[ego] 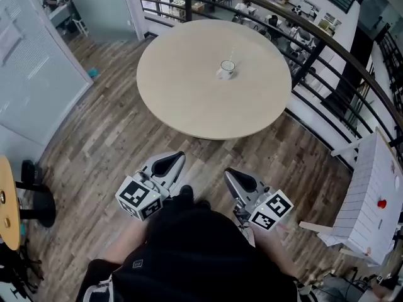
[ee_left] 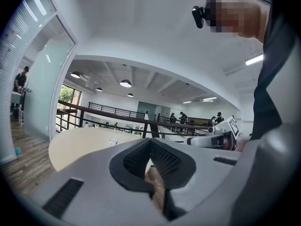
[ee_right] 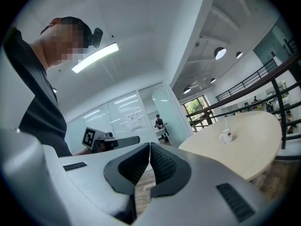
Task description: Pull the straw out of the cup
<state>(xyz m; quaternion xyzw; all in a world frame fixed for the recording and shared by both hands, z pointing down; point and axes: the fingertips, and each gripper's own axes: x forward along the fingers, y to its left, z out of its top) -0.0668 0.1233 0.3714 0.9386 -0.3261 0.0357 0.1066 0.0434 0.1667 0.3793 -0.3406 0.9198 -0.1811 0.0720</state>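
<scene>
A white cup (ego: 227,70) stands near the middle of a round beige table (ego: 189,99). A thin clear straw (ee_right: 225,122) sticks up out of the cup (ee_right: 226,135). Both grippers are held close to the person's body over the wood floor, well short of the table's near edge. My left gripper (ego: 177,157) is shut with nothing between its jaws, and in its own view the tips meet (ee_left: 150,141) with the cup (ee_left: 113,141) small and far off. My right gripper (ego: 232,173) is shut and empty too, its tips together (ee_right: 149,145).
A dark metal railing (ego: 327,43) curves round the far and right side of the table. A white slatted panel (ego: 371,194) leans at the right. A black stool (ego: 34,200) and a wooden tabletop edge (ego: 7,200) are at the left, beside a glass wall (ego: 31,61).
</scene>
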